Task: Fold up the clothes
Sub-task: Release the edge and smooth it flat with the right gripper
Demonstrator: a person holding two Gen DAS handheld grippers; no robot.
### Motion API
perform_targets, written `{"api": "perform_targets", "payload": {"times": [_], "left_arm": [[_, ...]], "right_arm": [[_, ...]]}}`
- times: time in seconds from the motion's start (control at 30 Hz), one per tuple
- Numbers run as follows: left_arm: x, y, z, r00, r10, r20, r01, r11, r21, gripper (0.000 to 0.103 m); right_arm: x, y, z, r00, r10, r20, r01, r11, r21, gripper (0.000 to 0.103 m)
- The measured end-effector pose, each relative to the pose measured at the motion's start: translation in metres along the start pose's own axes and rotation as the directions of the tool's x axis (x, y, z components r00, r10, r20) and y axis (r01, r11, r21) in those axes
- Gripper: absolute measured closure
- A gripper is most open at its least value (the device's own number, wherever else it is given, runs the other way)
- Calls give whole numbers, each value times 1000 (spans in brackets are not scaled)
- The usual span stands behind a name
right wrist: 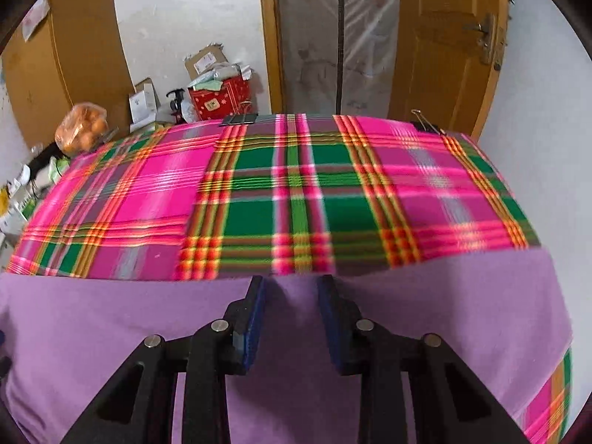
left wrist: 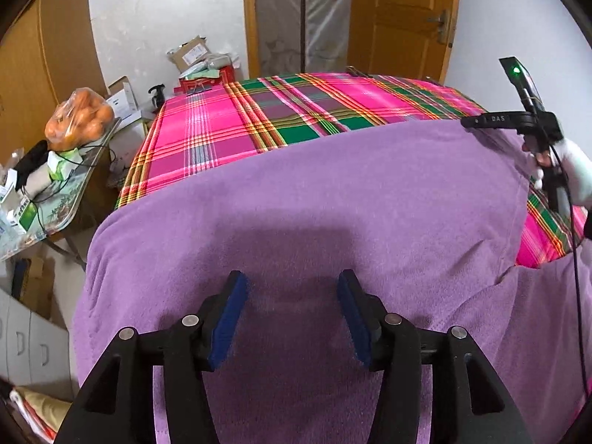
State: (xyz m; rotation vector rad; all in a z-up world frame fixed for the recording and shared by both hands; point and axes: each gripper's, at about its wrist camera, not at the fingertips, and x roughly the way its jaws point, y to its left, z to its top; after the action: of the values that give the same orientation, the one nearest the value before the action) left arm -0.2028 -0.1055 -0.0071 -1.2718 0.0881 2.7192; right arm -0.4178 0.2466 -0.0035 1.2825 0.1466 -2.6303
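Two handheld grippers are in your hands above a purple garment (left wrist: 333, 203) spread flat on a worktop covered by a pink and green plaid cloth (left wrist: 229, 125).

From the left wrist camera, your left gripper (left wrist: 292, 314) points down at the garment, its blue-padded fingers (left wrist: 229, 318) spread apart with only flat purple fabric showing in the gap; nothing is pinched. The garment fills the lower half of this view, its far edge running across the plaid cloth. At 2 o'clock, your other hand (left wrist: 569, 170), in a white glove, holds the second device just beside the garment's right edge.

From the right wrist camera, your right gripper (right wrist: 292, 314) sits over the garment's far edge, at 6 o'clock in the view. Its fingers (right wrist: 253, 318) stand apart, narrower than the left pair, with purple fabric seen between them; they are not pressed onto it. The plaid cloth here is blurred.

At 10 o'clock in both views, a bag of oranges (left wrist: 79, 118) rests on a cluttered side table. A wooden door (right wrist: 444, 44) stands at 1 o'clock.
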Motion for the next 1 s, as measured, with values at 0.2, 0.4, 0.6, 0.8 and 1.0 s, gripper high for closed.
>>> {"api": "perform_targets", "payload": {"times": [0.2,0.4,0.6,0.8,1.0], "left_arm": [[2,1,1,1000,-5,0,5,1000,-2,47],[2,1,2,1000,-5,-1,5,1000,-2,47],[2,0,2,1000,-2,-1,2,1000,1,47],[3,0,2,1000,-2,-1,2,1000,1,46],[3,1,3,1000,-10,-2,10,1000,-2,45]], "right_arm": [[-11,-35,3,995,-101,-15,101,995,27,73],[-41,-93,-15,998,-50,30,44,981,191,73],[-23,-70,-11,1000,9,10,-10,994,106,73],[1,-72,-5,998,-54,-8,55,995,82,68],[-9,-110,-5,984,-173,-36,176,969,175,63]]}}
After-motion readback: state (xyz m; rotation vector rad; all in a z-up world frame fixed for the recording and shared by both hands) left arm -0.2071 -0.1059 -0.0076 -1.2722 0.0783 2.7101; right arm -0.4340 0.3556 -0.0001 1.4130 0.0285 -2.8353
